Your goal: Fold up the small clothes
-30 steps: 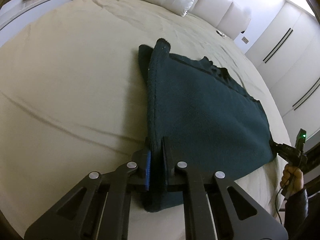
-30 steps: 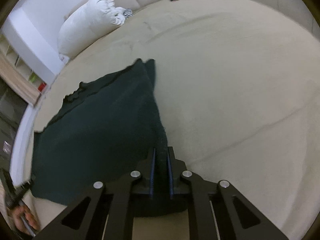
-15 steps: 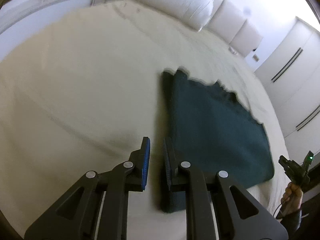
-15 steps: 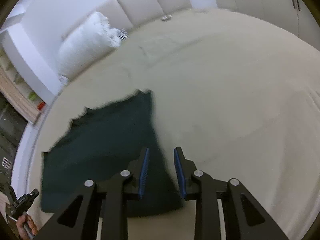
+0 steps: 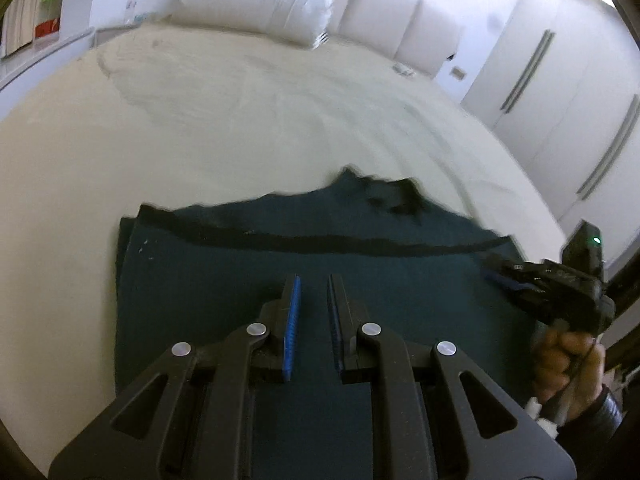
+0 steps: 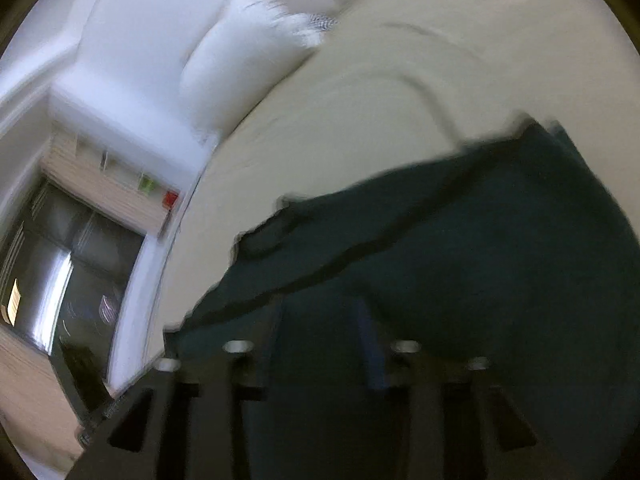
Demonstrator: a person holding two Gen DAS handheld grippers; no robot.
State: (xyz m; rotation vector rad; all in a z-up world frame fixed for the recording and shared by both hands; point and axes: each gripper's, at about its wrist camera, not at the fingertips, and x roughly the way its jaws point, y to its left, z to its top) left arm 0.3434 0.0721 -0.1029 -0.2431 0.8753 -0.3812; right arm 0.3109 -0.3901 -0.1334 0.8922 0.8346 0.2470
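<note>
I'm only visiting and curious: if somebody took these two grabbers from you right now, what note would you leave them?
Left gripper: open, empty, over the dark green garment.
Right gripper: view blurred, but its jaws look apart with nothing pinched. It is by the garment's opposite edge.
Garment: lies flat on the beige bed and looks folded over once.
Done: both grippers have let go of the near corners they pinched a second ago.
Left: the next fold, then tidying.

Both wrist-mounted, angled down across the bed [image 5: 240, 128] — shared: dark garment [image 5: 224, 280], pillow [image 6: 236, 64].
</note>
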